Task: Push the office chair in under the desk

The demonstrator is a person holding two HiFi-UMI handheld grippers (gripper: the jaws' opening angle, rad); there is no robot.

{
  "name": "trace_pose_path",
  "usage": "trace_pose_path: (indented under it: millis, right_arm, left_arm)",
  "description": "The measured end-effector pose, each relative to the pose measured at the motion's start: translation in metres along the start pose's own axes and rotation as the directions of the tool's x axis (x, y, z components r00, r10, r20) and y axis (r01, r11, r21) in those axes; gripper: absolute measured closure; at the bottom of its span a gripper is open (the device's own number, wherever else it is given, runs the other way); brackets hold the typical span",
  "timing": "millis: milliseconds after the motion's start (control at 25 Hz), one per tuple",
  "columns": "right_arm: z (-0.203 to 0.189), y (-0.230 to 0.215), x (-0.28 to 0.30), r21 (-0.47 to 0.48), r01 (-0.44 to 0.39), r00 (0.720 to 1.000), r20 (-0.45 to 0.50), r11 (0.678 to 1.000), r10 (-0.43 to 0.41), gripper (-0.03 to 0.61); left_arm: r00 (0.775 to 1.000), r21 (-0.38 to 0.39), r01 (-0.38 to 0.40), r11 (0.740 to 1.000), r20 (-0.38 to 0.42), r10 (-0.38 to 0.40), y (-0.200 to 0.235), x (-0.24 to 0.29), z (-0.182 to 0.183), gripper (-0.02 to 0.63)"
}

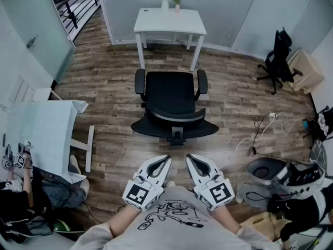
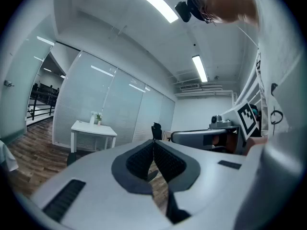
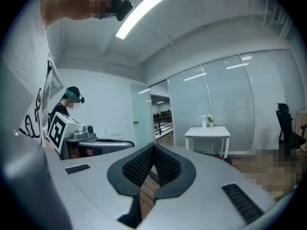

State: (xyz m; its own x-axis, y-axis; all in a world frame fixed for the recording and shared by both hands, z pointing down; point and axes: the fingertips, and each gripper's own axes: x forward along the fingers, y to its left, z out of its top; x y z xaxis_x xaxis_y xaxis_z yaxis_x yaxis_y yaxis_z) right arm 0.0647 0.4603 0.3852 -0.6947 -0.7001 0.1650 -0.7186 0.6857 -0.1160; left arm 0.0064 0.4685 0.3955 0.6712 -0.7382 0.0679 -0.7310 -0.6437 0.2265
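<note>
A black office chair (image 1: 173,104) stands on the wood floor, its back toward me and its seat facing a small white desk (image 1: 169,22) at the far wall. The chair is in front of the desk, apart from it. My left gripper (image 1: 165,161) and right gripper (image 1: 190,160) are held close to my chest, short of the chair back, both shut with nothing between the jaws. In the left gripper view my left gripper (image 2: 153,143) points level across the room at the desk (image 2: 93,128). The right gripper (image 3: 153,147) likewise sees the desk (image 3: 207,132).
A white table (image 1: 44,134) stands at the left with a seated person beside it. A second black chair (image 1: 279,59) and a wooden box sit at the far right. Cables (image 1: 263,129) and bags (image 1: 276,173) lie on the floor at the right.
</note>
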Motion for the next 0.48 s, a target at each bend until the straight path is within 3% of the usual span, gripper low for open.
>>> trace_pose_path:
  millis: [480]
  right_arm:
    - [0.0034,-0.0034,0.0063,-0.002,0.009,1.0,0.004,1.0,-0.009,0.545]
  left_arm:
    - [1.0,0.019,0.008,1.0,-0.008,-0.008,0.0066,0.0063,0.0042,0.606]
